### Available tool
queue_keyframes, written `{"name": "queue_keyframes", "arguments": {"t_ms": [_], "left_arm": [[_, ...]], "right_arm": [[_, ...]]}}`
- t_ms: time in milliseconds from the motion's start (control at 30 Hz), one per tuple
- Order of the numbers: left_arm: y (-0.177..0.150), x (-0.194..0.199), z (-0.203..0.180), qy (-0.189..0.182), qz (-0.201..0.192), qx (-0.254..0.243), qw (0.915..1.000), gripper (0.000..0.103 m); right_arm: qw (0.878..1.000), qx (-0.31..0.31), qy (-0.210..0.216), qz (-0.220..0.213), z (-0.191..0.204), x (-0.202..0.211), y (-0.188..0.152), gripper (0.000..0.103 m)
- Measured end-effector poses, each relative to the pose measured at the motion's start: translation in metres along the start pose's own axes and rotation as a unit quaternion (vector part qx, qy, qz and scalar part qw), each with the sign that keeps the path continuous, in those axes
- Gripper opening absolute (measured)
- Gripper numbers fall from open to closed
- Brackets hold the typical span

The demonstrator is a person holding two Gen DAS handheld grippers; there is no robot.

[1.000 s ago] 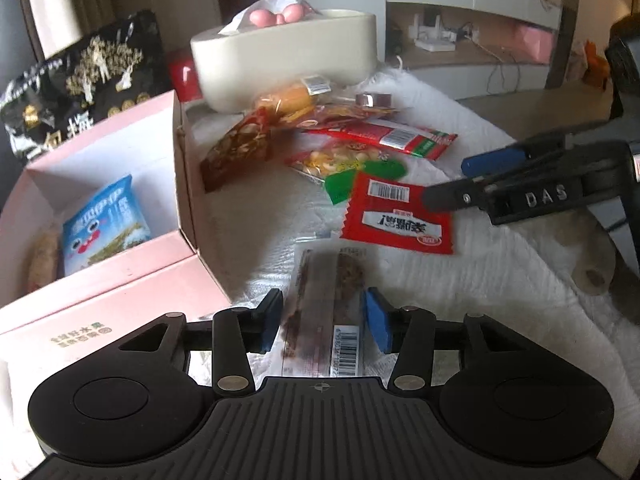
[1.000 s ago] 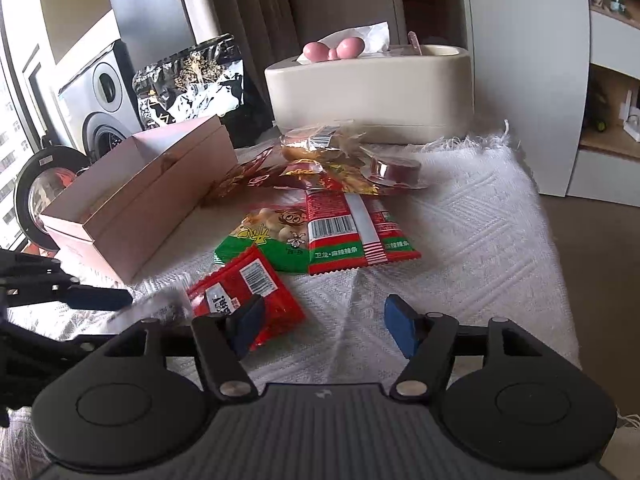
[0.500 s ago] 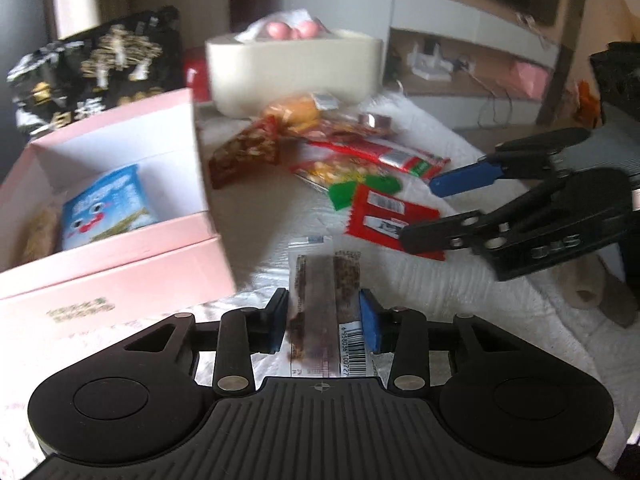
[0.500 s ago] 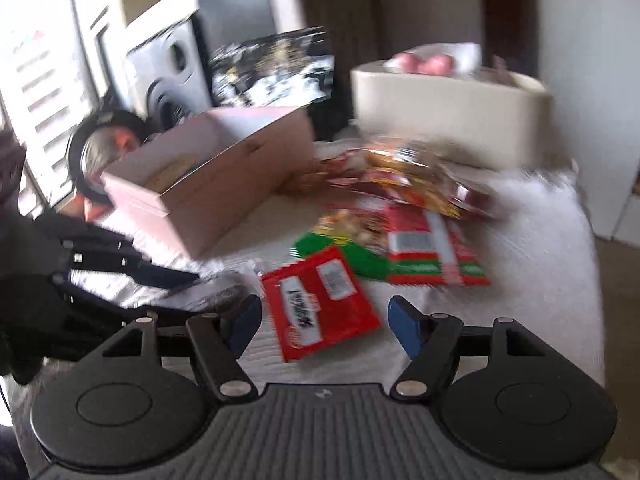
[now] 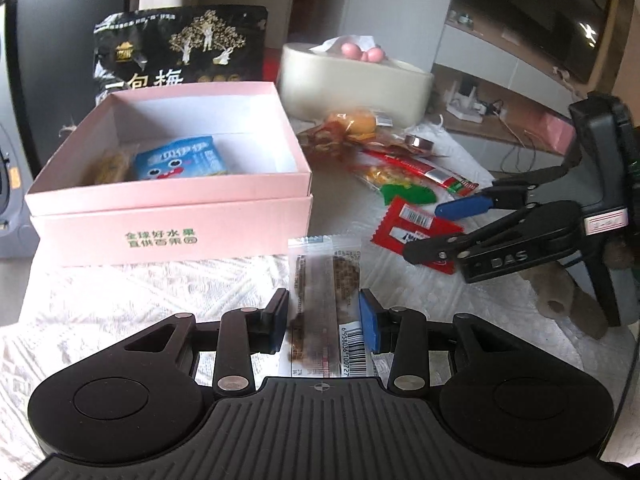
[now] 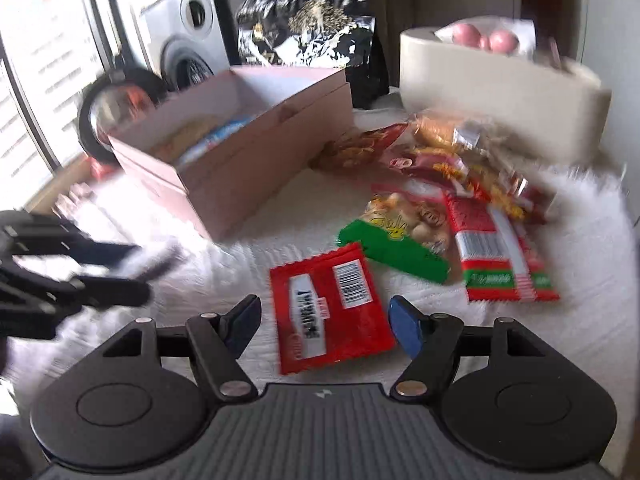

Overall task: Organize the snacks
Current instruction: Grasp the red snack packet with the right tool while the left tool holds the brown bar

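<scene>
My left gripper (image 5: 324,320) is shut on a clear-wrapped brown snack bar (image 5: 326,276), which sticks out forward between the blue pads just above the white cloth. The open pink box (image 5: 172,216) stands right ahead of it, with a blue packet (image 5: 180,158) and a yellowish snack (image 5: 110,164) inside. My right gripper (image 6: 324,316) is open and hovers over a red packet (image 6: 328,312) lying flat on the cloth, its pads either side of it without pressing. In the left wrist view the right gripper (image 5: 440,230) reaches in from the right over that red packet (image 5: 412,224).
A pile of snack packets (image 6: 452,160) lies beyond the red one, with a green packet (image 6: 396,252) and a red-and-green one (image 6: 496,256) nearest. A cream tissue box (image 5: 356,80) and a black bag (image 5: 180,52) stand behind. A washing machine (image 6: 188,40) is past the table's left edge.
The left gripper's jaws closed on the snack bar and carried it left toward the pink box. The right gripper swung left over the red packet, still open.
</scene>
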State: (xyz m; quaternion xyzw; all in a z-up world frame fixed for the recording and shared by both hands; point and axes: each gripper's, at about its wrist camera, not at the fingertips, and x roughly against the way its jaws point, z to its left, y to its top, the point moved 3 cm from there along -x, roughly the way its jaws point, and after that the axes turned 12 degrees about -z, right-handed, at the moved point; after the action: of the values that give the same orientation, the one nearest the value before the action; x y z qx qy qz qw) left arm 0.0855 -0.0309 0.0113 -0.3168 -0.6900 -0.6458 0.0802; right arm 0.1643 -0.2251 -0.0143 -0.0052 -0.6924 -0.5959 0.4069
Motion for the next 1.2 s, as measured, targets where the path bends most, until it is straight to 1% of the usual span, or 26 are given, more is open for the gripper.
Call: {"name": "queue_keyframes", "arguments": {"t_ms": [33, 200, 267, 367, 400, 467, 533, 633, 767, 900, 967, 1033, 1100, 1133, 1200], "left_arm": [[0.000, 0.001, 0.000, -0.001, -0.001, 0.001, 1.0000, 0.042], [-0.004, 0.003, 0.004, 0.000, -0.002, 0.006, 1.0000, 0.042], [-0.005, 0.003, 0.007, 0.008, -0.002, 0.013, 0.9999, 0.042], [-0.005, 0.001, 0.012, 0.031, 0.000, 0.024, 0.9992, 0.042], [-0.005, 0.001, 0.013, 0.034, 0.002, 0.026, 0.9991, 0.042], [-0.006, 0.000, 0.013, 0.036, 0.003, 0.024, 0.9990, 0.043], [-0.007, 0.000, 0.010, 0.039, 0.003, 0.017, 0.9991, 0.043], [-0.007, -0.001, 0.010, 0.041, 0.005, 0.016, 0.9990, 0.043], [-0.009, -0.002, 0.008, 0.046, 0.004, 0.009, 0.9989, 0.043], [-0.011, -0.003, 0.003, 0.054, 0.000, -0.004, 0.9985, 0.044], [-0.012, -0.003, 0.001, 0.058, -0.002, -0.012, 0.9982, 0.044], [-0.013, -0.002, -0.002, 0.061, -0.002, -0.022, 0.9979, 0.044], [-0.013, -0.003, -0.002, 0.062, 0.000, -0.023, 0.9978, 0.044], [-0.012, -0.003, -0.001, 0.062, 0.002, -0.019, 0.9979, 0.044], [-0.011, -0.003, 0.002, 0.058, 0.002, -0.009, 0.9983, 0.044]], "right_arm": [[1.000, 0.010, -0.007, 0.003, 0.001, -0.003, -0.001, 0.071], [0.999, 0.037, 0.006, 0.004, 0.003, -0.005, 0.000, 0.073], [0.998, 0.059, 0.006, 0.003, 0.006, -0.004, 0.000, 0.073], [0.996, 0.090, -0.002, 0.004, 0.012, -0.003, 0.003, 0.073], [0.996, 0.087, -0.009, 0.008, 0.013, -0.004, 0.004, 0.073], [0.998, 0.063, -0.026, 0.015, 0.012, -0.004, 0.005, 0.073], [0.998, 0.054, -0.033, 0.010, 0.014, -0.002, 0.004, 0.073], [0.998, 0.065, -0.024, 0.007, 0.020, 0.001, -0.002, 0.073], [0.999, 0.037, -0.003, 0.009, 0.018, 0.005, -0.002, 0.073], [0.999, 0.027, -0.022, 0.012, 0.014, 0.001, -0.003, 0.073], [1.000, 0.014, -0.020, 0.007, 0.013, -0.001, -0.003, 0.073], [1.000, 0.014, -0.016, 0.003, 0.013, -0.002, -0.003, 0.073], [1.000, 0.023, -0.010, 0.003, 0.016, -0.001, -0.003, 0.070], [1.000, 0.029, -0.009, 0.005, 0.018, -0.001, -0.002, 0.065], [0.999, 0.043, -0.017, 0.006, 0.022, 0.002, 0.002, 0.062]]}}
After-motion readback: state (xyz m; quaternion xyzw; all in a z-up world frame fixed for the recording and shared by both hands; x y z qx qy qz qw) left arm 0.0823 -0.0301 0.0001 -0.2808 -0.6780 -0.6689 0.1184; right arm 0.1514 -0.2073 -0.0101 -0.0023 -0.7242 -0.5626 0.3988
